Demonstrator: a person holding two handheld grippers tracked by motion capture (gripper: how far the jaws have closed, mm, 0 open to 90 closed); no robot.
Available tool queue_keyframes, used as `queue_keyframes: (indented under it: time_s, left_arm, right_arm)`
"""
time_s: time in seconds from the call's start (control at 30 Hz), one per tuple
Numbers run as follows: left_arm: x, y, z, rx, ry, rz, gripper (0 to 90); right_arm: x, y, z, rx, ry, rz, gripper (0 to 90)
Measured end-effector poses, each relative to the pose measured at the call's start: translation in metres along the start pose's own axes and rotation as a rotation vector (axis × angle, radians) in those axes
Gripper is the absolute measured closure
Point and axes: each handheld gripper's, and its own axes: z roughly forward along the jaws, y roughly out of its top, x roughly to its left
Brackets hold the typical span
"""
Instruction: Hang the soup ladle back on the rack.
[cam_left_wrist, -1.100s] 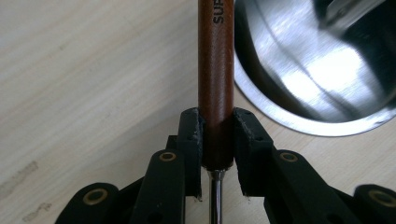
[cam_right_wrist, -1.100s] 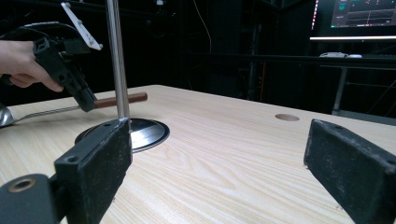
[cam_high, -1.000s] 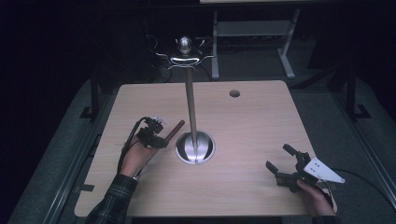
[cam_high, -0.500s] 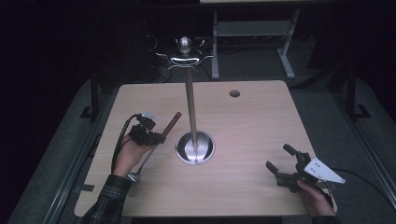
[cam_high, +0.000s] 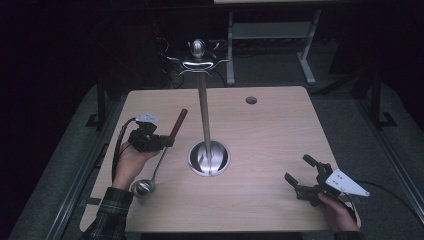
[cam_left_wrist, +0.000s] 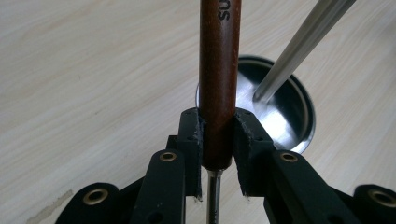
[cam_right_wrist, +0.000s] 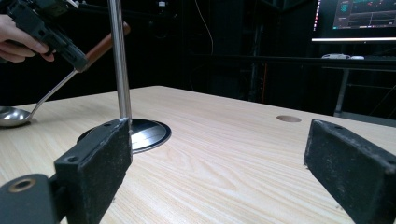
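A ladle (cam_high: 178, 122) with a brown wooden handle and a steel bowl (cam_high: 142, 187) slants over the table's left half, handle end up toward the stand. My left gripper (cam_high: 167, 141) is shut on the lower end of the handle (cam_left_wrist: 219, 93), and the thin steel shaft runs down below the jaws. The bowl (cam_right_wrist: 11, 116) sits low at the table surface; whether it touches is unclear. A steel stand (cam_high: 204, 115) with hooks on top rises from a round base (cam_high: 209, 158) at the table's middle. My right gripper (cam_high: 298, 169) is open near the front right edge, holding nothing (cam_right_wrist: 224, 163).
The wooden table (cam_high: 270, 130) has a round cable hole (cam_high: 251, 100) at the back right. The stand's pole (cam_right_wrist: 119, 60) stands just beside the lifted handle. Dark floor and a metal frame (cam_high: 272, 35) lie behind the table.
My left gripper has drifted left and tipped the ladle more upright, so its shaft and bowl now show below the hand. The right gripper has stayed still.
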Motion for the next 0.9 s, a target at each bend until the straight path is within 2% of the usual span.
queue_keyframes:
  time_s: [0.1, 0.13, 0.17, 0.27, 0.43, 0.57, 0.7, 0.9]
  left_arm:
    - [0.002, 0.0, -0.005, -0.028, -0.014, -0.011, 74.2]
    - [0.004, 0.0, -0.008, -0.028, -0.024, 0.001, 74.2]
    - [0.004, 0.0, -0.009, -0.048, -0.031, -0.012, 74.2]
    - [0.005, 0.0, -0.017, -0.094, -0.042, -0.011, 74.2]
    - [0.004, 0.002, -0.026, -0.139, -0.053, -0.009, 74.2]
    - [0.006, 0.002, -0.033, -0.148, -0.055, 0.017, 74.2]
    - [0.004, 0.003, -0.036, -0.174, -0.055, 0.009, 74.2]
    - [0.0, 0.007, -0.046, -0.216, -0.062, 0.027, 74.2]
  right_arm:
    - [0.0, 0.0, 0.0, 0.0, 0.0, 0.0, 7.2]
    - [0.0, 0.0, 0.0, 0.0, 0.0, 0.0, 7.2]
    - [0.0, 0.0, 0.0, 0.0, 0.0, 0.0, 7.2]
    - [0.0, 0.0, 0.0, 0.0, 0.0, 0.0, 7.2]
    - [0.0, 0.0, 0.0, 0.0, 0.0, 0.0, 7.2]
    - [0.0, 0.0, 0.0, 0.0, -0.001, 0.0, 7.2]
    - [0.0, 0.0, 0.0, 0.001, -0.001, 0.002, 7.2]
    - [0.0, 0.0, 0.0, 0.0, -0.001, 0.0, 7.2]
